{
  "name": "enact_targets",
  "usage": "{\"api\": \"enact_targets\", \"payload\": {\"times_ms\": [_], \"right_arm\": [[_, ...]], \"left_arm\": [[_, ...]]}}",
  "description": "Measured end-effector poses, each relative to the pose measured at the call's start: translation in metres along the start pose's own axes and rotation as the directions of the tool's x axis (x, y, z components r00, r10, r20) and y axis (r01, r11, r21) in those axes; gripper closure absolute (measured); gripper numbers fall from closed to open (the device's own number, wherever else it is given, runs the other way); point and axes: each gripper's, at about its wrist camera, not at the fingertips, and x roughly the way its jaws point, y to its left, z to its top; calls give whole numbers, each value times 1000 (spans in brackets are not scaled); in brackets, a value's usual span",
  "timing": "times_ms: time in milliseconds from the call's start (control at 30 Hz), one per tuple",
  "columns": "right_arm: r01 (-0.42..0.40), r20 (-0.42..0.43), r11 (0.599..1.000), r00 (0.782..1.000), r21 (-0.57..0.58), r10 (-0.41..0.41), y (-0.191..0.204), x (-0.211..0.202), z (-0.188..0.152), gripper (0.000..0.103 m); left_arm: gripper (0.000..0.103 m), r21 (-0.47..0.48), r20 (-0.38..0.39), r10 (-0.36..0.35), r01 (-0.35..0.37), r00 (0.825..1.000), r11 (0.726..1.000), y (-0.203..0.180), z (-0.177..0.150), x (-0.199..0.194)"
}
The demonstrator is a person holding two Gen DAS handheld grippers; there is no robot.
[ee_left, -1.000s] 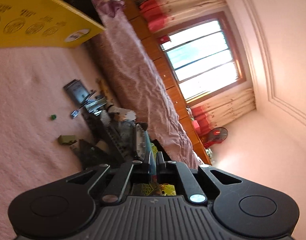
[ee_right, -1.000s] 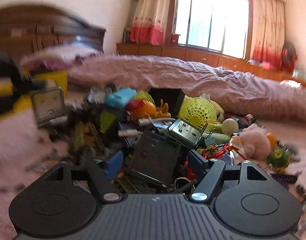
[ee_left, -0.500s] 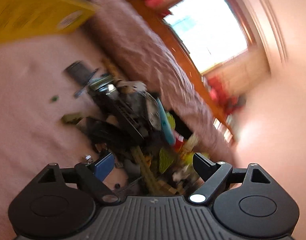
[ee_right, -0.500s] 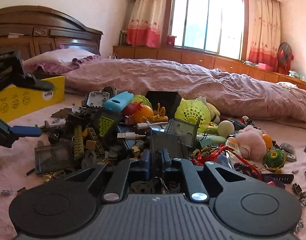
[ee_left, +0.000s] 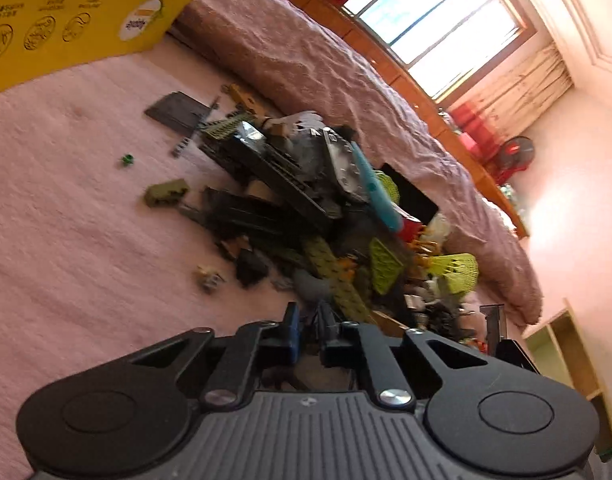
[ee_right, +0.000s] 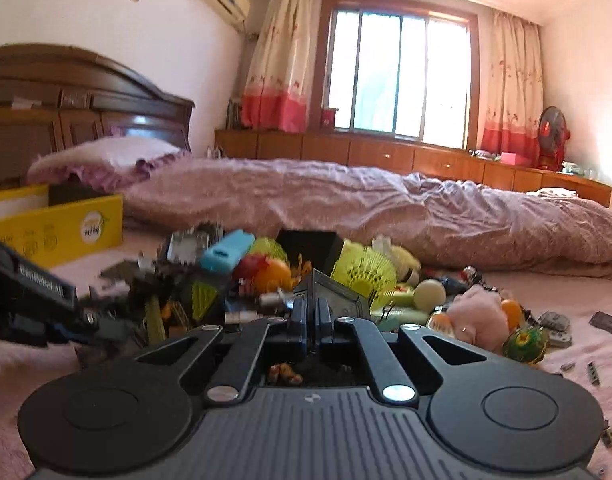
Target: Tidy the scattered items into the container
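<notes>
Lying in a loose heap on the pink carpet [ee_right: 586,296], the toy pile [ee_right: 289,276] sits between both grippers and the bed [ee_right: 346,200]. The yellow box [ee_right: 61,232], the container, stands to the pile's left in the right wrist view, just in front of the pillow; its near wall shows, its inside does not. In the left wrist view the box [ee_left: 65,28] is cut off by the top left edge.

The right gripper [ee_right: 313,316] has its jaws pressed nearly together on a dark flat piece [ee_right: 330,288] that rises tilted from between them; how far it reaches into the jaws is hidden by the fingers. The left gripper [ee_left: 308,328] has its jaws drawn close, and something dark sits in the narrow gap, but blur and shadow keep me from telling whether it is pinched. From the right wrist view the left gripper [ee_right: 71,330] enters from the left edge, blurred, its tips down among the dark bricks.

Within the pile a blue case [ee_right: 225,254], an orange ball [ee_right: 271,276], a yellow shuttlecock [ee_right: 366,272] and a pink plush [ee_right: 474,314] can be made out; much of the rest is a dark tangle. Small loose pieces [ee_right: 604,320] lie apart at right.
</notes>
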Motion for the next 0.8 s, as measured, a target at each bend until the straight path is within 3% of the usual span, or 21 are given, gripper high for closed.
{"api": "enact_targets", "payload": {"times_ms": [167, 233, 267, 300, 367, 467, 567, 633, 700, 800], "right_arm": [[35, -12, 999, 999, -17, -35, -1, 1, -3, 96], [57, -27, 996, 998, -66, -59, 4, 6, -8, 86], [64, -34, 993, 997, -96, -67, 7, 8, -11, 66], [67, -34, 990, 997, -128, -72, 11, 8, -14, 46], [74, -20, 979, 997, -191, -79, 20, 8, -18, 38], [113, -14, 951, 992, -290, -122, 36, 13, -27, 27], [109, -50, 932, 990, -344, -135, 46, 22, -35, 27], [123, -62, 923, 986, -364, -156, 49, 26, -37, 27], [136, -66, 921, 983, -365, -171, 50, 28, -37, 28], [141, -75, 918, 981, -371, -181, 51, 30, -38, 28]], "left_arm": [[98, 46, 68, -71, 68, 995, 997, -16, 2, -18], [94, 64, 66, -91, 87, 994, 994, -21, 3, -27], [71, 102, 45, -78, 73, 996, 992, -26, 4, -33], [36, 140, 26, -64, 60, 998, 988, -30, 3, -36], [13, 144, 52, -57, 49, 997, 988, -31, -3, -45], [17, -44, 27, -114, 115, 993, 992, -15, -8, -45], [18, -249, -7, -207, 199, 978, 948, 7, -11, -33], [20, -315, -20, -216, 199, 976, 928, 18, -10, -22], [33, -357, -47, -201, 171, 979, 918, 24, -8, -13], [32, -374, -45, -239, 205, 970, 904, 23, -9, -16]]}}
